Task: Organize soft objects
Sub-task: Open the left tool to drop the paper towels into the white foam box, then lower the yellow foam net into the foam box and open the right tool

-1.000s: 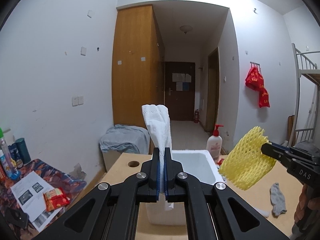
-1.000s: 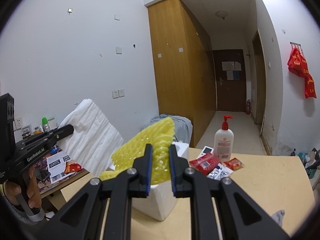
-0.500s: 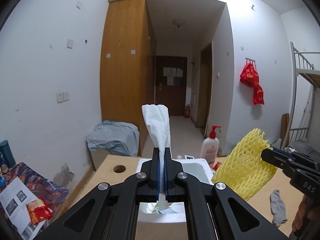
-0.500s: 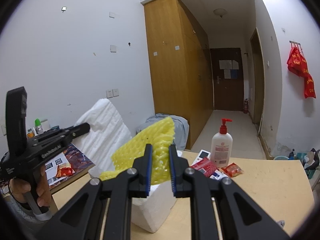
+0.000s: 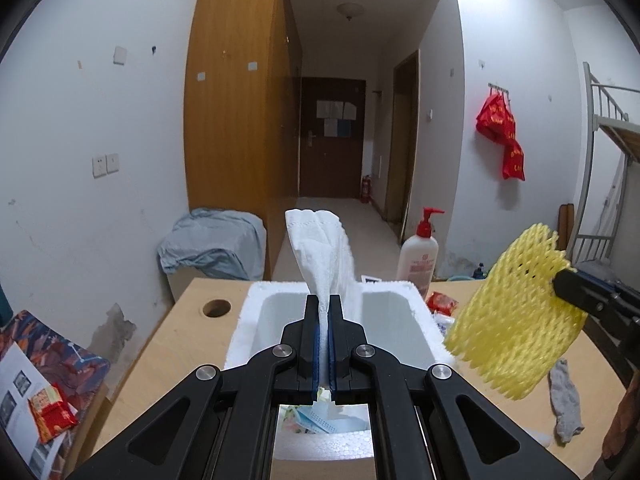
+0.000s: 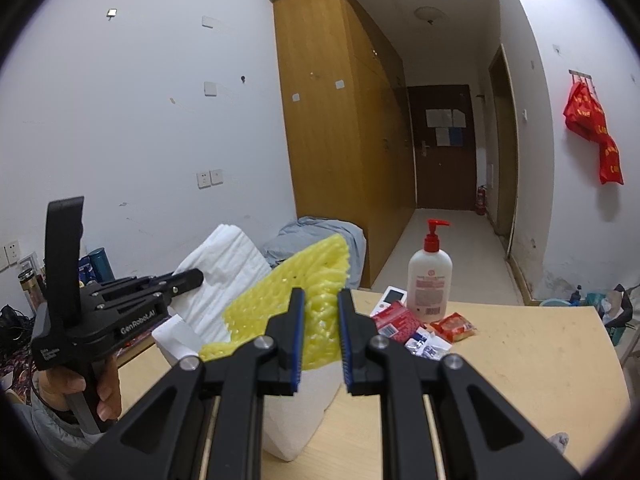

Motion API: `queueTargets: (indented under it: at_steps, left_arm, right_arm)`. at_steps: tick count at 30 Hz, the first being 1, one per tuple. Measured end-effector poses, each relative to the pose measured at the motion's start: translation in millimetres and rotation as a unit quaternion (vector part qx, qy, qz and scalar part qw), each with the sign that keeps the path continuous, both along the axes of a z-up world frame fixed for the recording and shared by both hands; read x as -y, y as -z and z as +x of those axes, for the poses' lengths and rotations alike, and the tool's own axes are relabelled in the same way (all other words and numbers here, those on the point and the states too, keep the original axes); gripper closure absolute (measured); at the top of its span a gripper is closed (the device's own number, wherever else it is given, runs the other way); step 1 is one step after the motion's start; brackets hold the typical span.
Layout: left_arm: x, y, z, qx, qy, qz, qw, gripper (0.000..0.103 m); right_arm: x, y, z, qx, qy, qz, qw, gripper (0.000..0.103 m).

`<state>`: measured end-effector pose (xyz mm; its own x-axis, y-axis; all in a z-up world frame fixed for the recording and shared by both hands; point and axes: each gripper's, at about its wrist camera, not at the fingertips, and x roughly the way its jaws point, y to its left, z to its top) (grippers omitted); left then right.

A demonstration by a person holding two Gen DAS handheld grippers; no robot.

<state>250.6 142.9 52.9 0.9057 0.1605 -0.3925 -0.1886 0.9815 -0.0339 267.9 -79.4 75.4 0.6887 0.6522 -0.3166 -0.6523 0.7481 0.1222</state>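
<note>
My left gripper (image 5: 324,312) is shut on a white tissue (image 5: 320,248) and holds it upright over the open white foam box (image 5: 256,320); soft items lie inside the box. The tissue (image 6: 224,276) and left gripper (image 6: 192,278) also show in the right wrist view. My right gripper (image 6: 320,312) is shut on a yellow foam net (image 6: 296,300), held just right of the box (image 6: 292,412); its jaws stand slightly apart around the net. The net (image 5: 516,312) also shows in the left wrist view. A grey sock (image 5: 564,404) lies on the table.
A lotion pump bottle (image 6: 430,276) and red snack packets (image 6: 400,320) sit behind the box on the wooden table (image 6: 520,360). The table has a round hole (image 5: 216,308) at its far left. A side table with papers (image 5: 24,380) stands left.
My left gripper with the tissue has moved forward to over the box. My right gripper's jaws have widened a little around the yellow net and it has moved closer to the box.
</note>
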Motion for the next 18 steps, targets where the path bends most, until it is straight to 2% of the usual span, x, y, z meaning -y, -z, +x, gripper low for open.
queueTargets:
  at_steps: [2, 3, 5, 6, 7, 8, 12, 18]
  left_arm:
    - [-1.7, 4.3, 2.8, -0.005, -0.002, -0.002, 1.0, 0.098]
    - [-2.7, 6.2, 3.8, -0.004, -0.005, -0.002, 1.0, 0.093]
    - [-2.3, 9.6, 6.1, -0.01, -0.005, 0.0, 0.9999, 0.062]
    - [-2.7, 11.7, 8.0, -0.017, -0.005, 0.0, 0.9998, 0.028]
    - [-3.0, 12.3, 9.0, -0.02, -0.007, 0.0, 0.9998, 0.004]
    - [-4.3, 13.2, 8.9, -0.02, -0.014, -0.001, 0.9997, 0.0]
    - [-8.6, 11.3, -7.1, 0.025, -0.055, 0.011, 0.9981, 0.0]
    - [-16.6, 10.9, -17.8, 0.027, -0.062, 0.014, 0.9976, 0.0]
  right_arm:
    - [0.7, -0.3, 0.3, -0.001, 0.002, 0.0, 1.0, 0.084]
    - [1.0, -0.3, 0.4, -0.002, 0.004, -0.001, 1.0, 0.084]
    - [1.0, 0.2, 0.7, -0.003, 0.007, -0.002, 1.0, 0.084]
    - [0.8, 0.4, 0.9, -0.003, 0.008, -0.002, 1.0, 0.084]
    - [0.8, 0.4, 1.6, -0.004, 0.008, -0.002, 1.0, 0.084]
    - [0.3, 0.4, 2.2, -0.004, 0.009, -0.003, 1.0, 0.084]
    - [-4.8, 1.4, 4.4, -0.007, 0.009, -0.006, 1.0, 0.084]
    - [-17.6, 2.9, 7.4, -0.01, -0.002, -0.006, 1.0, 0.084]
